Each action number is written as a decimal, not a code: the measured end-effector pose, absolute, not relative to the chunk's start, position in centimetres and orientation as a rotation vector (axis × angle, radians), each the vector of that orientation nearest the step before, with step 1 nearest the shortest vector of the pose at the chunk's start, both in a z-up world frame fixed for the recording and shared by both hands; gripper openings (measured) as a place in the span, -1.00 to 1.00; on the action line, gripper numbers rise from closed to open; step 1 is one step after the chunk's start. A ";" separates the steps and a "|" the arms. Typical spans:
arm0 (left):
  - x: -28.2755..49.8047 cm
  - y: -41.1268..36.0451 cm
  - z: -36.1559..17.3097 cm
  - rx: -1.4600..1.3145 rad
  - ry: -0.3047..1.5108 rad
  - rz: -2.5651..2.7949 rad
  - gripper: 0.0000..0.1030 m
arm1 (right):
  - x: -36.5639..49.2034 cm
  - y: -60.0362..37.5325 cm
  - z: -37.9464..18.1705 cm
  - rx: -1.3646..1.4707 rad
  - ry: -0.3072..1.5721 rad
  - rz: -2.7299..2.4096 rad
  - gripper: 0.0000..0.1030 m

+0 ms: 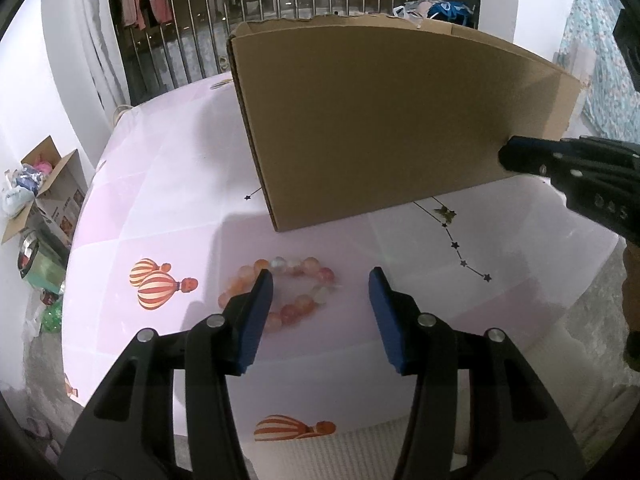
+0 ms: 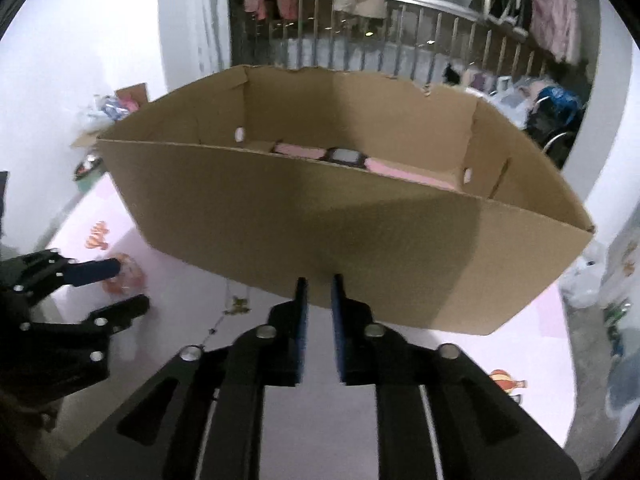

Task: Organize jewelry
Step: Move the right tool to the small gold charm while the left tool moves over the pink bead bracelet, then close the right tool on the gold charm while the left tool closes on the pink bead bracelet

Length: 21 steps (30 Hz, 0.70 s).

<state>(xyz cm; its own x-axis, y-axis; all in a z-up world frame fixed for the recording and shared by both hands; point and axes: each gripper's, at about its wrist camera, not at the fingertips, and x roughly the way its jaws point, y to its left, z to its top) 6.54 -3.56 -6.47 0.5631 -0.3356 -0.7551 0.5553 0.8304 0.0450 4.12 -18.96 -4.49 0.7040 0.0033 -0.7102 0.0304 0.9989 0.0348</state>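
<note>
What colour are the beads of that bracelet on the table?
Pink, orange and whitish beads, clearest in the left wrist view.

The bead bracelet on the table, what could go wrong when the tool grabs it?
The bead bracelet lies flat between the open left tool's tips, so round beads might slip out. The thin star necklace nearby could snag or get dragged. The cardboard box has tall walls, so the bracelet could catch on the rim.

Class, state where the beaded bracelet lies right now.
The beaded bracelet lies on the pink tablecloth, between the open left gripper fingers, before the cardboard box.
</note>
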 end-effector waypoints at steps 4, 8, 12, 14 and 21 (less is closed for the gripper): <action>6.5 -3.3 -6.7 0.290 0.817 -0.529 -0.08 | 4.7 -17.7 -5.4 0.061 0.827 0.090 -0.48; 6.4 -3.5 -6.8 0.288 0.817 -0.524 -0.08 | 5.9 -16.6 -6.7 0.032 0.863 0.113 -0.48; 6.4 -3.5 -6.7 0.293 0.815 -0.526 -0.08 | 6.7 -16.2 -7.5 0.022 0.870 0.125 -0.48; 6.4 -3.4 -6.8 0.291 0.816 -0.526 -0.08 | 6.8 -15.7 -7.5 0.002 0.860 0.128 -0.49; 6.4 -3.4 -6.8 0.291 0.816 -0.527 -0.09 | 6.9 -15.5 -7.6 -0.007 0.860 0.140 -0.85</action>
<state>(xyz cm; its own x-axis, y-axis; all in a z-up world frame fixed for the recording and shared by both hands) 6.38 -3.39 -6.78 0.5672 -0.3318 -0.7538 0.5499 0.8339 0.0468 6.88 -15.54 -7.58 0.6441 0.1202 -0.7554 -0.1261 0.9908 0.0501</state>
